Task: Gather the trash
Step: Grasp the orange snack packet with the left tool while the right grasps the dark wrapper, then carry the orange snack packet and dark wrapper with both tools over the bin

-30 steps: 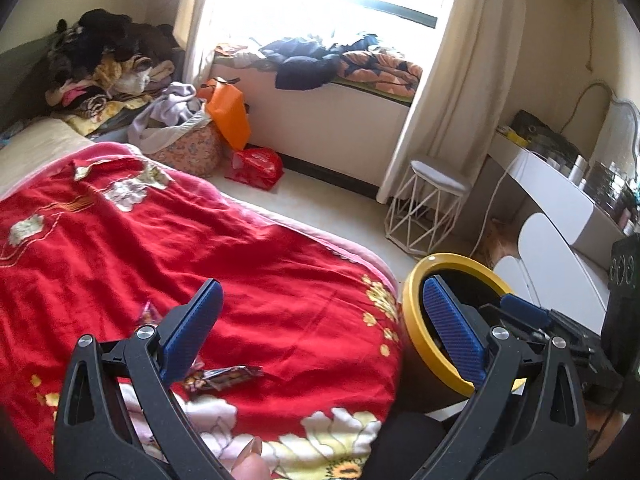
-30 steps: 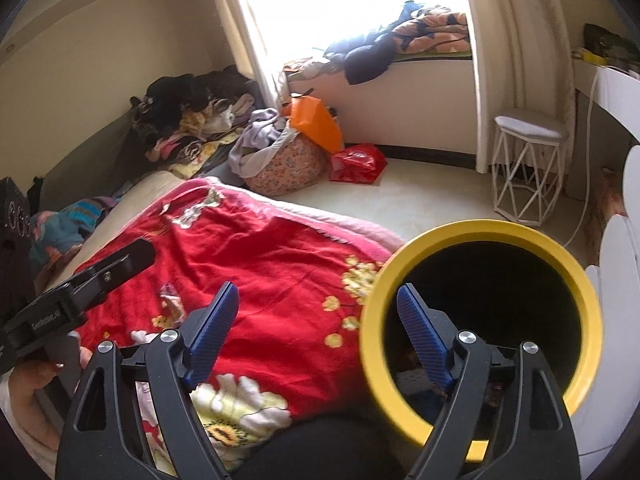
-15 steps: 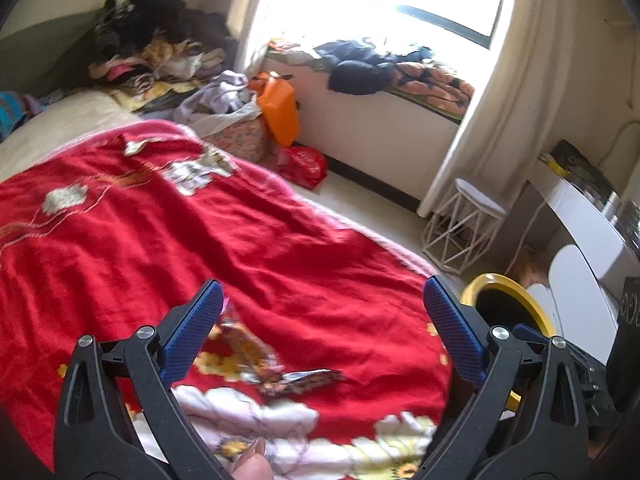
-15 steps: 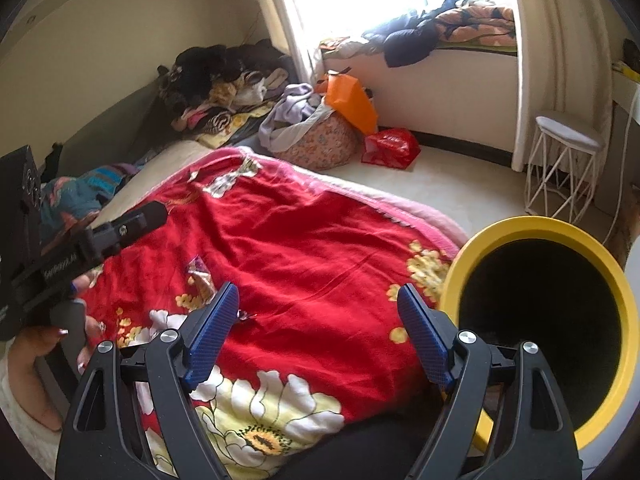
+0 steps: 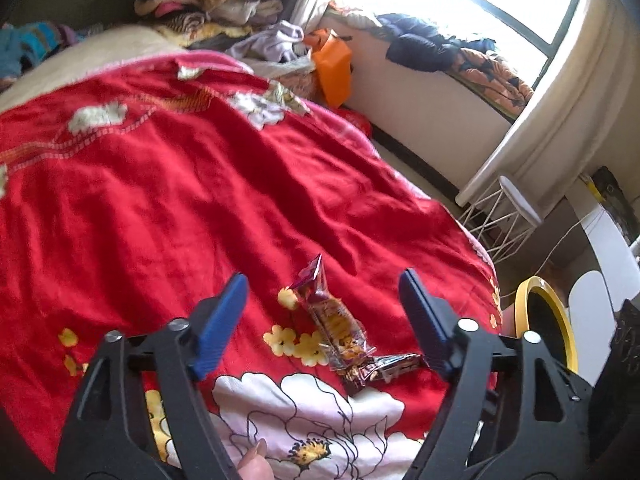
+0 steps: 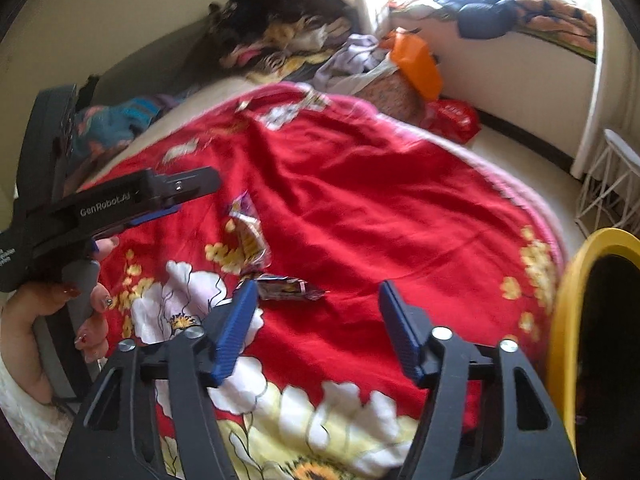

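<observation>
Left gripper [image 5: 322,312], jaws closing yet clear of the snack wrapper [image 5: 334,320] between them, aligned for pickup off the red blanket [image 5: 200,180].

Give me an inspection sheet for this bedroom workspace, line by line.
Surface: red floral blanket over the bed.
Job's things: two snack wrappers, orange one and dark one, touching; yellow-rimmed bin beside the bed.
Clutter: clothes pile, orange bag, red bag.
Grippers: left claw and right claw closing, nothing gripped.
Cables: white cord near the desk.
Surroundings: window, curtain, wire stool.
</observation>
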Action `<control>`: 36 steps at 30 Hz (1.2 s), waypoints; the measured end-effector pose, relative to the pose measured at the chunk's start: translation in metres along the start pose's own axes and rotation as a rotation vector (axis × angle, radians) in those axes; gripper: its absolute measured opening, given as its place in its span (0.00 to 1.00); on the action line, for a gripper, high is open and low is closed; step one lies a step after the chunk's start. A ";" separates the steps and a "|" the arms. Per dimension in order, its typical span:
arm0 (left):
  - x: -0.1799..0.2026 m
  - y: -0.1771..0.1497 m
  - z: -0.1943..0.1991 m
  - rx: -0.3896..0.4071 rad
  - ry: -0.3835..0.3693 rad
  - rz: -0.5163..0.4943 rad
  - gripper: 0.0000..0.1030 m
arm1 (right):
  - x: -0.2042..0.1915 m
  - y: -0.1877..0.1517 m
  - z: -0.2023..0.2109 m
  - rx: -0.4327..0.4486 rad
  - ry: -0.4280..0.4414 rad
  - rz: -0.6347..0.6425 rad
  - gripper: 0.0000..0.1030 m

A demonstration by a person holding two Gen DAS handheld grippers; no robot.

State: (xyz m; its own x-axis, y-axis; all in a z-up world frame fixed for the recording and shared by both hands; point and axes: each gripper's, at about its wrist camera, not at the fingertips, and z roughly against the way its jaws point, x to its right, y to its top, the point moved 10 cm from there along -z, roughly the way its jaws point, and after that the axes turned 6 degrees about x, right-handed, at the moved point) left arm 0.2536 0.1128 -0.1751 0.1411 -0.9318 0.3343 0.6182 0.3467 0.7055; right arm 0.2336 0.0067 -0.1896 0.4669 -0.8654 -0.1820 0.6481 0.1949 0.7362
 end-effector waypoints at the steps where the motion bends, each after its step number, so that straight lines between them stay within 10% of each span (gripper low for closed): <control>1: -0.001 -0.002 -0.002 -0.008 -0.002 0.005 0.61 | -0.002 -0.001 -0.004 -0.006 0.003 0.007 0.52; 16: -0.002 -0.023 -0.042 -0.120 -0.019 0.010 0.33 | 0.001 -0.027 -0.031 -0.098 0.033 -0.025 0.13; 20: 0.000 -0.028 -0.044 -0.130 -0.035 0.016 0.17 | 0.008 -0.029 -0.018 -0.079 0.022 -0.058 0.11; 36: 0.053 -0.023 -0.015 -0.080 -0.130 -0.054 0.16 | 0.066 -0.012 0.041 0.061 -0.090 -0.159 0.09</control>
State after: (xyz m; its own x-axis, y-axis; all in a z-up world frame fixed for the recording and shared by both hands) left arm 0.2585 0.0540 -0.1826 0.0085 -0.9253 0.3791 0.6828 0.2824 0.6738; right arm 0.2320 -0.0717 -0.1839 0.3040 -0.9215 -0.2418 0.6702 0.0265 0.7417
